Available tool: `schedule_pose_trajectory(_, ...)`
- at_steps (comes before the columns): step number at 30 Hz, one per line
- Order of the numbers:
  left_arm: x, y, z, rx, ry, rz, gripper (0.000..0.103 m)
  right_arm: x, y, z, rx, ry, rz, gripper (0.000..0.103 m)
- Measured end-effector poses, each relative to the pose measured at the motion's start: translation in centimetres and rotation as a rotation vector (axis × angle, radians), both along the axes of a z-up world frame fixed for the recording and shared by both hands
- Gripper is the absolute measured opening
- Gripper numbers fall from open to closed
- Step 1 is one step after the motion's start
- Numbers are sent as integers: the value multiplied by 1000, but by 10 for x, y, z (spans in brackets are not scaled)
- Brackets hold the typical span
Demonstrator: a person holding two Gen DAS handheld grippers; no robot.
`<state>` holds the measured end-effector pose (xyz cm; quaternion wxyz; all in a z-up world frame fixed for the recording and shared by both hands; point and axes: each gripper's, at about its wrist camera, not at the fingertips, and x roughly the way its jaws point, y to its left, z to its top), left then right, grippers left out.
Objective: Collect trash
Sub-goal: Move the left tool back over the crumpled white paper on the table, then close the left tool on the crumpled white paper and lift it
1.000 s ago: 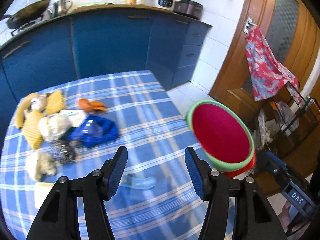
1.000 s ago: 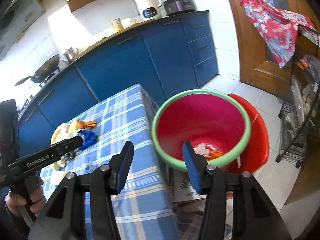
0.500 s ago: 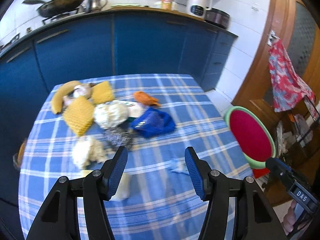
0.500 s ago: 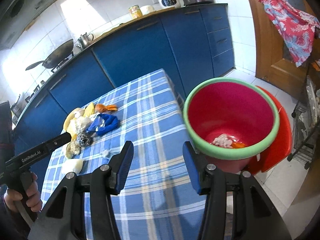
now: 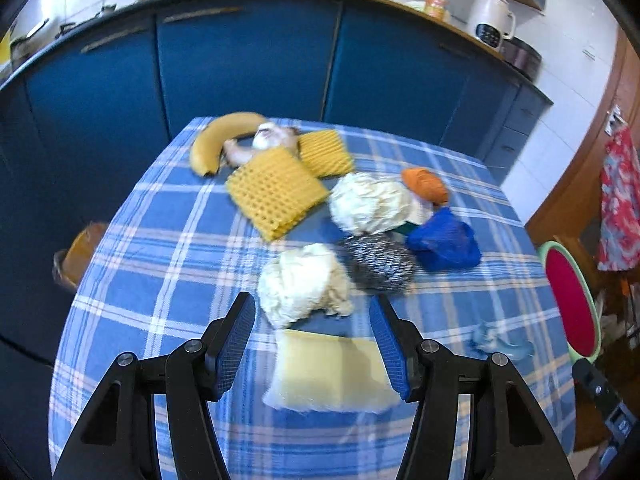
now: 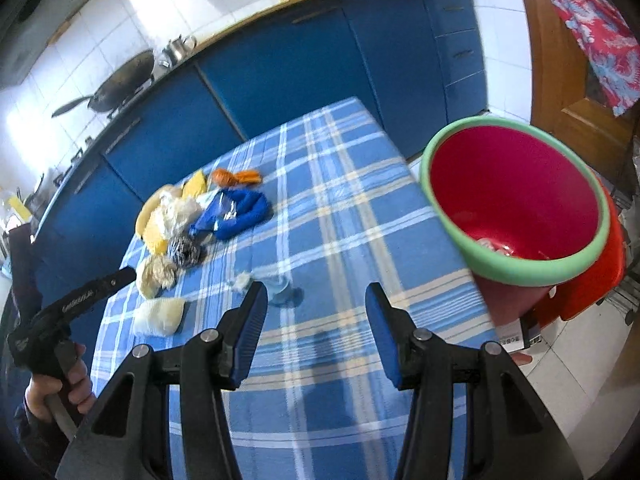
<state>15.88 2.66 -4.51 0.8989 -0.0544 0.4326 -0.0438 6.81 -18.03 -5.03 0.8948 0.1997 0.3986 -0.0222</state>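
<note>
Trash is piled on the blue checked table [image 5: 160, 280]: a pale yellow sponge [image 5: 332, 372], a white crumpled wad [image 5: 304, 284], a steel scourer [image 5: 380, 264], a blue bag [image 5: 444, 240], orange peel [image 5: 424, 184], yellow waffle pads [image 5: 276, 192] and a banana [image 5: 216, 140]. My left gripper [image 5: 312, 320] hangs open above the sponge and wad, touching neither. My right gripper [image 6: 316, 304] is open over the table [image 6: 340, 208], with a small light-blue scrap [image 6: 280, 288] just beyond its left finger. The red bin with a green rim [image 6: 516, 200] stands off the table's right edge with some scraps inside.
Blue kitchen cabinets [image 5: 240, 60] run behind the table, with a wok and kettle on the counter. A red stool [image 6: 592, 280] sits behind the bin. A wooden door with a red floral cloth [image 6: 592, 24] is at the right. A brown basket [image 5: 76, 252] stands left of the table.
The left gripper has swung left from the bin toward the trash pile and come down closer to it. The right gripper has shifted left, so the bin now sits at its right.
</note>
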Motion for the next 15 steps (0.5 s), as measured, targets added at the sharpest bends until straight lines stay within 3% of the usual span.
schedule_pose_trajectory(15, 27, 14, -26, -30, 30, 10, 61, 27, 24, -23, 14, 52, 18, 52)
